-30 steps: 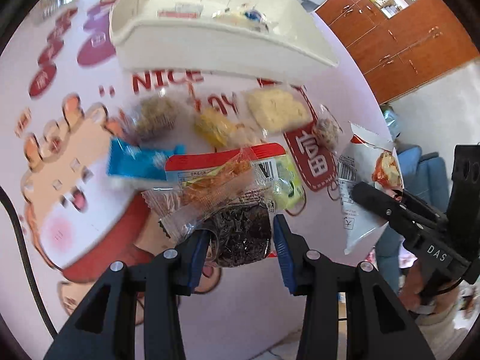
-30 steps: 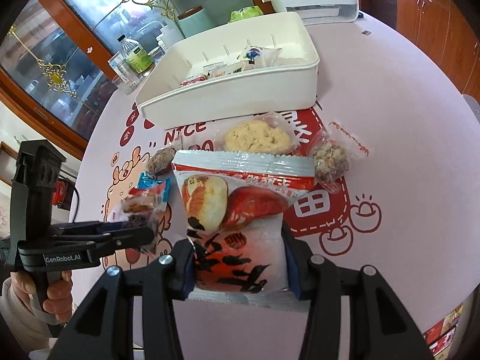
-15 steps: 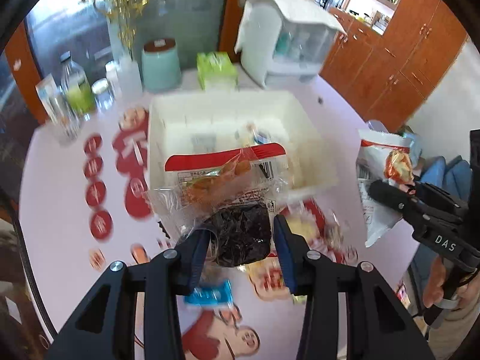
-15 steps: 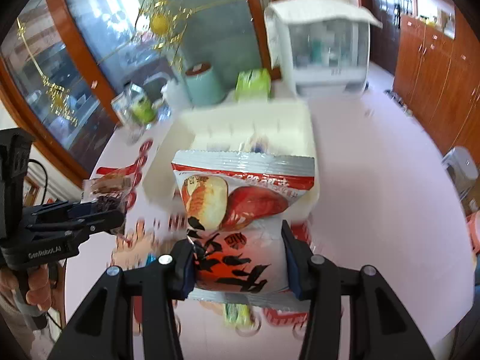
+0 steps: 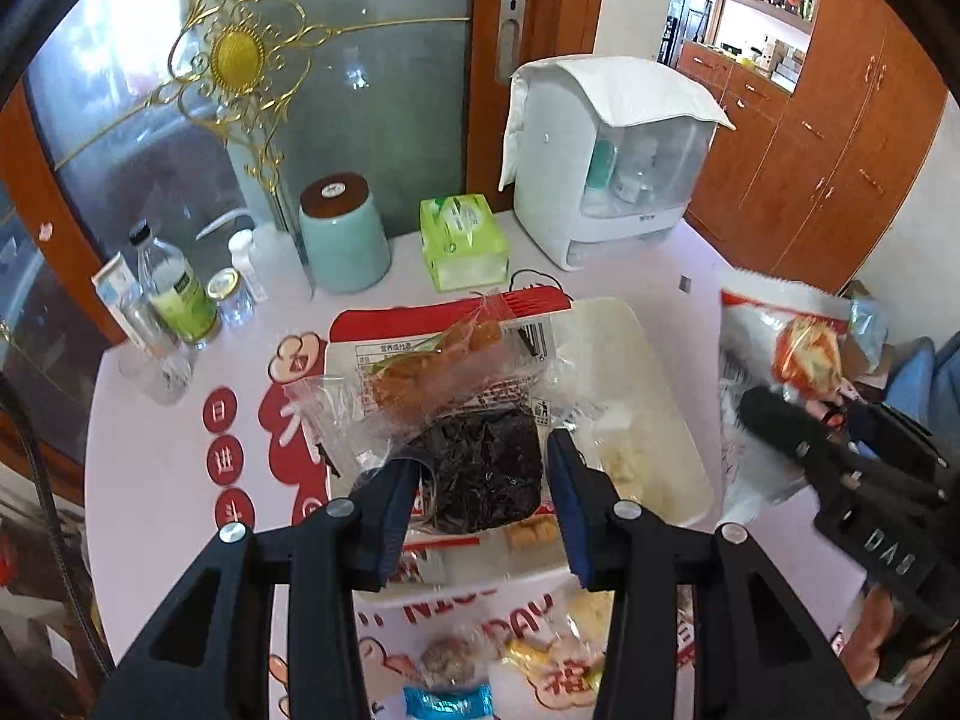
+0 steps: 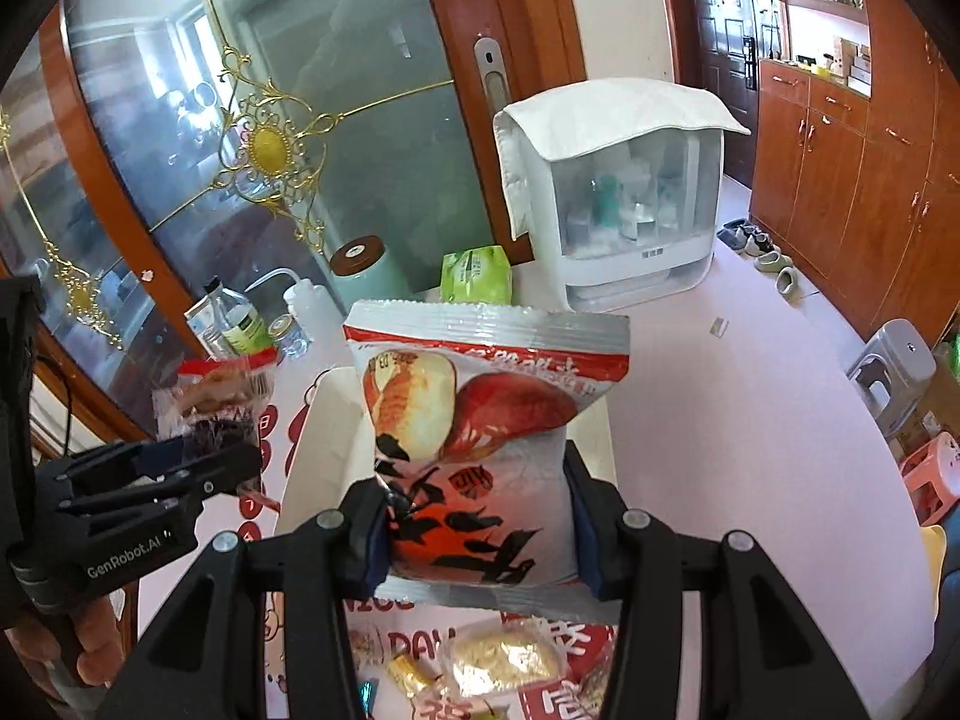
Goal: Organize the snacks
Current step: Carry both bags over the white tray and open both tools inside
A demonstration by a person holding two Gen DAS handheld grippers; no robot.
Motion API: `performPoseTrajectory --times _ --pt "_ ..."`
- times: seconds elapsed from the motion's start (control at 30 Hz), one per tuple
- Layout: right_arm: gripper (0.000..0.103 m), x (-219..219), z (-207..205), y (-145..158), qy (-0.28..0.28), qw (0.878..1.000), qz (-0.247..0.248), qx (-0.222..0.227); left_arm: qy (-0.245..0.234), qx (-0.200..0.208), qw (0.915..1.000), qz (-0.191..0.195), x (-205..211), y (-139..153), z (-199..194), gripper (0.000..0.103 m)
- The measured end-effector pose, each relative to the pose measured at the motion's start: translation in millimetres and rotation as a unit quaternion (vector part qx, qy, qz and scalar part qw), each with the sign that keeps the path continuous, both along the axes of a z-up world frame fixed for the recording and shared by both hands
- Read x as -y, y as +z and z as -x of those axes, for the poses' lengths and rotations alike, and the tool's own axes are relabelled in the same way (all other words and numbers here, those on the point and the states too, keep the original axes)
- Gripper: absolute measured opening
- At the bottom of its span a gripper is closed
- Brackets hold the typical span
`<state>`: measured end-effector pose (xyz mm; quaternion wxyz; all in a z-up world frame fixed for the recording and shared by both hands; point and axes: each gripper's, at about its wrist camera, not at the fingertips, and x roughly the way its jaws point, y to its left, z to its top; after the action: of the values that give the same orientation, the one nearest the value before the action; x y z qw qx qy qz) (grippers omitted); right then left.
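Snacks are mid-transfer: left tongs [image 5: 483, 486] clenched on a clear packet [image 5: 456, 396], right tongs [image 6: 474, 516] on a red-and-white bag [image 6: 480, 420], both above the white bin [image 5: 648, 396]. Several wrapped snacks [image 5: 447, 657] remain on the near surface [image 5: 156, 468].

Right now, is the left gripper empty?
No, the left gripper is clamped on a dark snack packet bunched with other clear wrappers.
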<state>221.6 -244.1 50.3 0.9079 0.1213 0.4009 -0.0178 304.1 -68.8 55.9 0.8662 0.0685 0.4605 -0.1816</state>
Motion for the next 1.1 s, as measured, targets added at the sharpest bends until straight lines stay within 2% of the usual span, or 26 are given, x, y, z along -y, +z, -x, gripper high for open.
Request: performPoseTrajectory --times 0.27,0.37,0.43,0.5,0.63,0.83,1.1 --pt "0.05 -9 -22 -32 0.013 0.999 0.018 -0.041 -0.001 -0.002 0.999 -0.045 16 -29 -13 0.044" --pt "0.052 -16 -27 -47 0.031 0.997 0.027 -0.063 -0.005 -0.002 0.998 -0.062 18 -39 -13 0.057" --pt "0.067 -21 -27 -55 0.039 0.996 0.034 -0.074 -0.001 0.004 0.9972 -0.075 17 -42 -12 0.074" --pt "0.071 -23 -26 -59 0.04 0.995 0.04 -0.078 0.006 0.013 0.9966 -0.081 13 -42 -12 0.087" --pt "0.081 -25 -22 -62 0.045 0.995 0.029 -0.079 0.013 0.011 0.9969 -0.077 3 -43 -10 0.088" --pt "0.081 -32 -14 -62 0.048 0.995 0.033 -0.077 0.022 0.007 0.9964 -0.082 -11 -47 -1 0.088" --pt "0.081 -40 4 -60 0.044 0.996 0.035 -0.07 0.038 -0.001 0.997 -0.067 -36 -47 10 0.088"
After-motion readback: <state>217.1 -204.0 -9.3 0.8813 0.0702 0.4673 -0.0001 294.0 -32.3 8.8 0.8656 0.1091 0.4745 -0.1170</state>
